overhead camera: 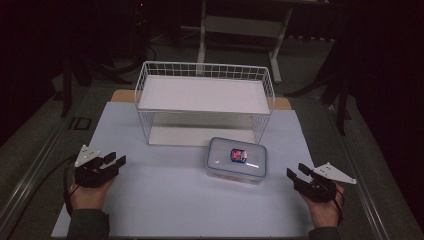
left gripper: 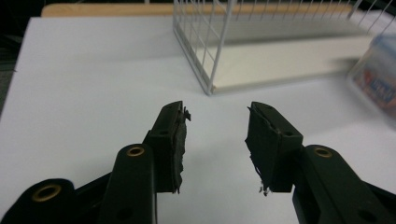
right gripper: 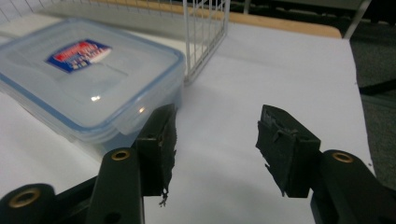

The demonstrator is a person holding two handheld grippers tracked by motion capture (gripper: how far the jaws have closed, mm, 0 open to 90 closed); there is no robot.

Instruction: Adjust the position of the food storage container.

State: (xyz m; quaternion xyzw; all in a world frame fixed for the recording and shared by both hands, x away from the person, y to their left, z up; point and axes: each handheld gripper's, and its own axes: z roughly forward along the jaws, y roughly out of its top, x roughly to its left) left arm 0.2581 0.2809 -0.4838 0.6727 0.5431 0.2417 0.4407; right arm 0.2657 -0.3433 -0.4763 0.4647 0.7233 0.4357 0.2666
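Observation:
A clear plastic food box (overhead camera: 237, 159) with a blue-rimmed lid and a red and blue label lies flat on the white table sheet (overhead camera: 165, 195), just in front of a white wire shelf rack (overhead camera: 205, 100). My left gripper (overhead camera: 114, 160) rests at the sheet's left, held by a hand, jaws apart with nothing between them (left gripper: 215, 140). My right gripper (overhead camera: 297, 171) sits at the right, a little right of the box, also open and empty (right gripper: 215, 144). In the right gripper view the box (right gripper: 84, 79) lies just beyond the left jaw, apart from it.
The wire rack (left gripper: 261, 51) has an upper shelf and a lower board, both bare. A wooden table edge (overhead camera: 122, 95) shows behind the sheet. Dark floor and a white stand's legs (overhead camera: 240, 30) lie beyond. Bare sheet stretches between the two hands.

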